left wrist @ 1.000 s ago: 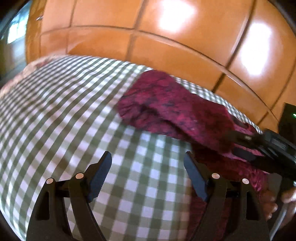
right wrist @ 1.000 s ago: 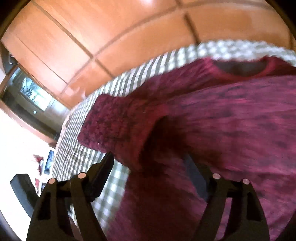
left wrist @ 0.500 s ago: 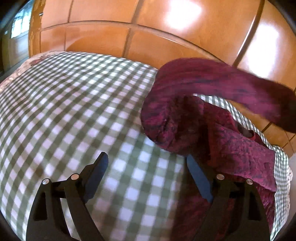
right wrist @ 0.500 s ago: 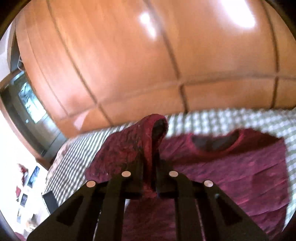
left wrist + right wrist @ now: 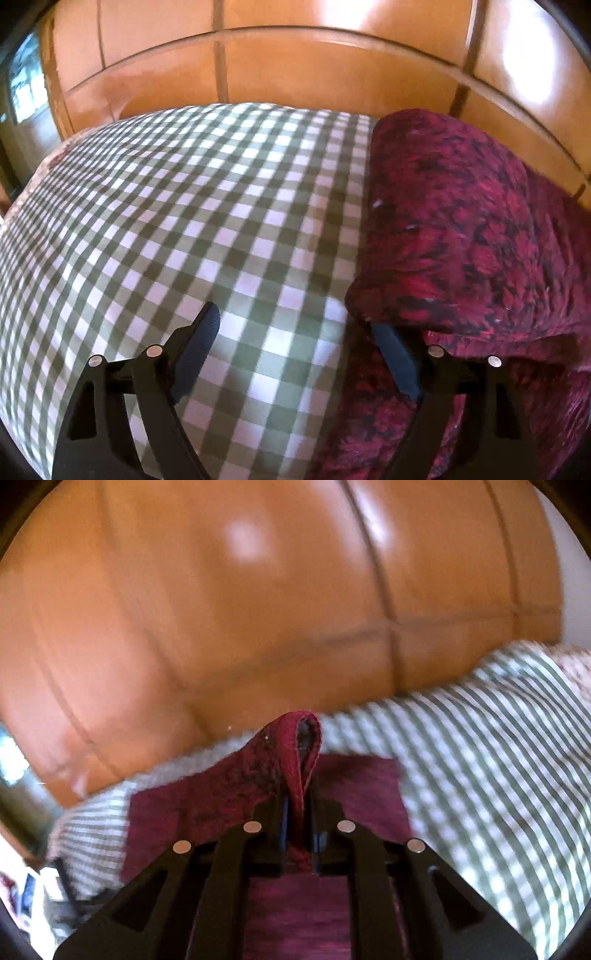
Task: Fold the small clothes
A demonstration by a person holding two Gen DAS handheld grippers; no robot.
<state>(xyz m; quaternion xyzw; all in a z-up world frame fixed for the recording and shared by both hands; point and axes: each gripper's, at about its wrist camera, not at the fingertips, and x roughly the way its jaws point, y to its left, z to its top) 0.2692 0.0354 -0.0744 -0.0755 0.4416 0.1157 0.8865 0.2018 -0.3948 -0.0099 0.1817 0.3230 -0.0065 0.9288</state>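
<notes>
A dark red knitted sweater (image 5: 461, 236) lies on a green-and-white checked cloth (image 5: 192, 206). In the left wrist view its sleeve side is folded over the body, forming a rolled edge at the right. My left gripper (image 5: 299, 350) is open and empty, low over the cloth, its right finger under the fold's edge. My right gripper (image 5: 300, 812) is shut on the sweater's sleeve (image 5: 295, 753), holding it lifted above the sweater's body (image 5: 295, 915).
Orange-brown wooden wardrobe panels (image 5: 314, 62) stand right behind the checked surface. The checked cloth (image 5: 498, 775) stretches to the right in the right wrist view. Blurred clutter (image 5: 33, 893) shows at the lower left there.
My right gripper closed on the sleeve, lifted it and carried it rightward over the sweater's body. The left gripper stayed open and moved closer to the folded edge.
</notes>
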